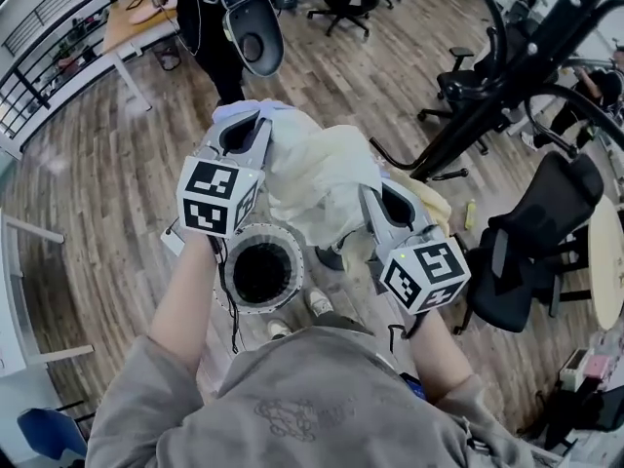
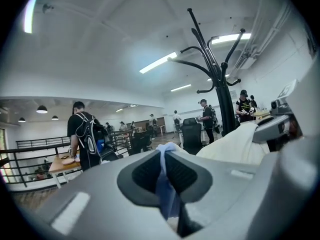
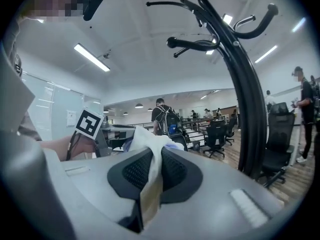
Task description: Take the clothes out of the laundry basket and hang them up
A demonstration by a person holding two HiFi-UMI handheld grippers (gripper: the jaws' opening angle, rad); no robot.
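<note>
A person held a pair of tongs in each hand, both raised in front of a black coat stand (image 1: 507, 76) with curved hooks. The left tongs (image 1: 255, 117) were closed tight on a bluish-white fold of a pale cream garment (image 1: 312, 178), pinched between the dark pads. The right tongs (image 1: 375, 195), nearer the coat stand, were likewise clamped on a cream edge of the same garment. The garment hung bunched between the two tongs, lifted clear of the wooden floor (image 1: 117, 164) and near the coat stand. A round white laundry basket (image 1: 278, 230) with a dark inside stood on the floor below the left tongs, farther from the coat stand than the garment. A black office chair (image 1: 546, 222) stood beside the coat stand. Well away from the stand, a person with a backpack (image 1: 210, 27) stood at a bench (image 1: 136, 16).
</note>
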